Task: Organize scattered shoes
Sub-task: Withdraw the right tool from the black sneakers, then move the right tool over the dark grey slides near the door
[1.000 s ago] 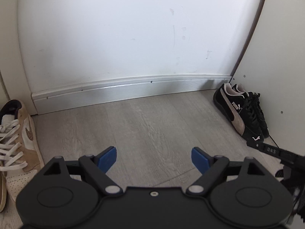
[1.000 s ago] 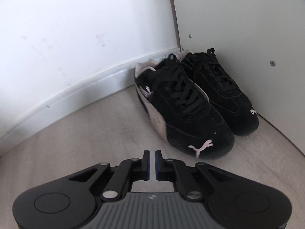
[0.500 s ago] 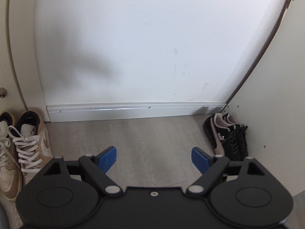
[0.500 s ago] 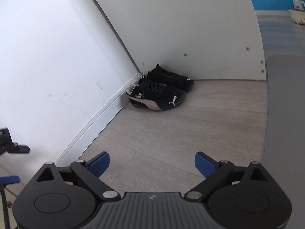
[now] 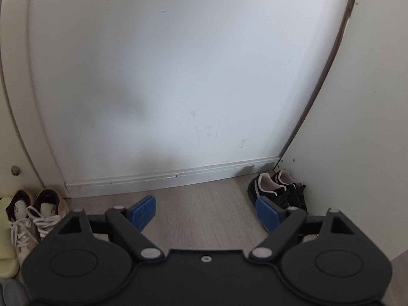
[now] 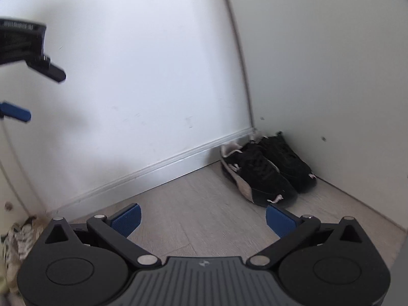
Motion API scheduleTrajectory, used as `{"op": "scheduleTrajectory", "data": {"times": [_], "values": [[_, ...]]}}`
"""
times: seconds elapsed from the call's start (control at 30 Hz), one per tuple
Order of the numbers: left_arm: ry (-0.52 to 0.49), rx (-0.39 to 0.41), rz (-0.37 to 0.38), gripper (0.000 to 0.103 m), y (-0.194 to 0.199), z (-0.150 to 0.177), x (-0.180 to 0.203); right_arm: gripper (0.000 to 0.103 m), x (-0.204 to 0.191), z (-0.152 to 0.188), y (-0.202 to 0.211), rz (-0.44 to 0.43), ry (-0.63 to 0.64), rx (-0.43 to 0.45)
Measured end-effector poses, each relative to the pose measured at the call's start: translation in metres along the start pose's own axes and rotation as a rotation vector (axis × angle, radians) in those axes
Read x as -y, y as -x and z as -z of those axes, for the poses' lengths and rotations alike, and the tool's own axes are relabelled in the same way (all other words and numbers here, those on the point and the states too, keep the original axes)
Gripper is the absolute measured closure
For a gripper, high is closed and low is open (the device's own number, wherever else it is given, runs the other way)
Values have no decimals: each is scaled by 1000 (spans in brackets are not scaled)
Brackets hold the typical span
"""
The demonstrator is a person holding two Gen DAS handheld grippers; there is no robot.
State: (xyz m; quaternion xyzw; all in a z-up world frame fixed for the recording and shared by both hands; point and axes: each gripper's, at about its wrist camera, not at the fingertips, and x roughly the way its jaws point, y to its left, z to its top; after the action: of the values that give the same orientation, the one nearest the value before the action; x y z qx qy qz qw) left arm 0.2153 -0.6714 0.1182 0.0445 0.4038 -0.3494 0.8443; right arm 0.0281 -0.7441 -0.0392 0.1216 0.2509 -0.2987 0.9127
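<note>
A pair of black sneakers (image 5: 280, 191) with pale side stripes stands side by side in the right corner, heels to the wall; the same black pair (image 6: 265, 173) shows in the right wrist view. At the left stand tan sneakers (image 5: 38, 216) with white laces, beside a yellow-green slide (image 5: 6, 242). My left gripper (image 5: 205, 214) hangs open above the floor, nothing between its blue pads. The jaws of my right gripper (image 6: 203, 219) are opening wide, empty, short of the black pair. The left gripper (image 6: 25, 48) also shows at the upper left of the right wrist view.
A white wall with a baseboard (image 5: 165, 176) closes the back. A pale side panel (image 5: 357, 127) stands on the right, and a cream door frame (image 5: 15, 102) on the left. Grey wood floor (image 5: 204, 204) lies between the two pairs.
Both grippers have risen and drawn back, so the shoes look smaller and lower. The right gripper went from shut close to the black pair to wide open. The left stayed open.
</note>
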Motion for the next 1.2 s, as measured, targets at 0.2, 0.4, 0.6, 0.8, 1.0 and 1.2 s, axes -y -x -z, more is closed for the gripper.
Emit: {"op": "scheduleTrajectory", "data": {"times": [0.2, 0.4, 0.6, 0.8, 1.0, 1.2], "values": [[104, 81, -122, 17, 49, -43, -16, 0, 4, -36, 53, -48, -2, -77], [160, 111, -251, 17, 87, -50, -73, 0, -33, -56, 64, -97, 38, -217], [239, 52, -388, 17, 97, -6, -176, 0, -104, -82, 35, -202, 117, -289], [267, 9, -523, 17, 112, 44, -284, 1, -195, -47, 8, -225, 186, -349], [417, 43, -681, 17, 123, 129, -358, 1, -300, 13, -3, -455, 262, -405], [700, 119, -816, 17, 137, 217, -379, 5, -352, 98, 20, -731, 485, -352]]}}
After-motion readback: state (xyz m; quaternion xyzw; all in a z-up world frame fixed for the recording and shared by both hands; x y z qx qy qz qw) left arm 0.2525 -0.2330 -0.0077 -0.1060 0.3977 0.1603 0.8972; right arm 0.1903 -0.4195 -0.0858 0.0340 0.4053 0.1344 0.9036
